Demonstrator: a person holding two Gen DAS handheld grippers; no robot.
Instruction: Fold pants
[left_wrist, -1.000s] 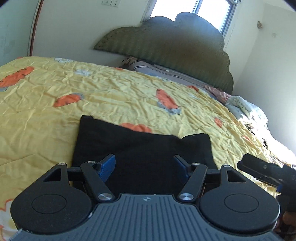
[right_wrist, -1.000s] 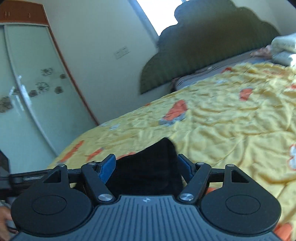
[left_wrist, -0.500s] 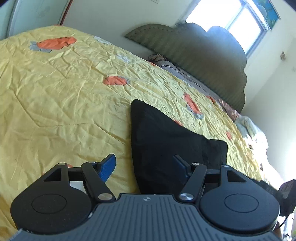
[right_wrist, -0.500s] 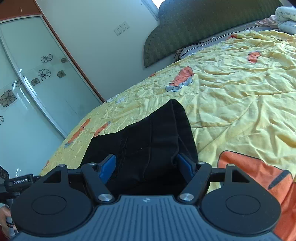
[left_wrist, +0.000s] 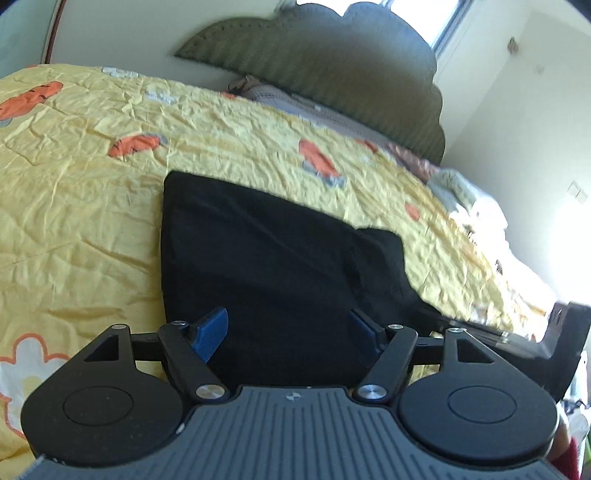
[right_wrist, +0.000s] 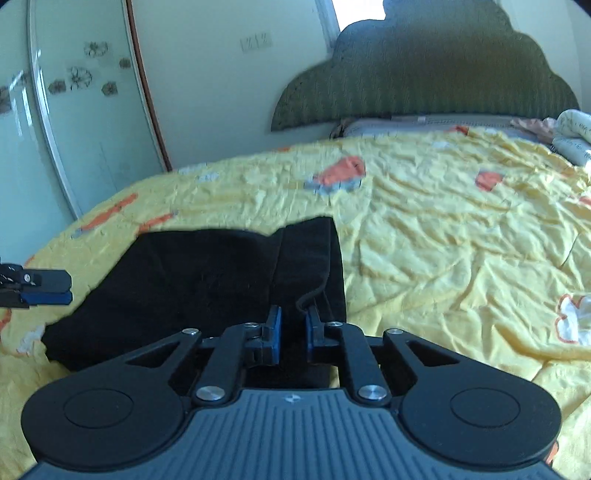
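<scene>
The black pants (left_wrist: 273, 266) lie folded in a flat block on the yellow bedspread (left_wrist: 74, 206); they also show in the right wrist view (right_wrist: 207, 280). My left gripper (left_wrist: 290, 328) is open, its blue pads spread wide above the near edge of the pants. My right gripper (right_wrist: 291, 334) has its jaws narrowed to a small gap over the near right edge of the pants; whether cloth is pinched between them is unclear. The left gripper's fingers (right_wrist: 40, 288) appear at the left edge of the right wrist view.
A green scalloped headboard (right_wrist: 424, 74) stands at the far end of the bed. Pillows and bedding (right_wrist: 572, 136) lie at the far right. A glass wardrobe door (right_wrist: 74, 103) is on the left wall. The right gripper's body (left_wrist: 532, 332) shows at the left view's right edge.
My right gripper's jaws have closed from wide open to a narrow gap over the pants' edge. My left gripper has swung back over the pants and stays open.
</scene>
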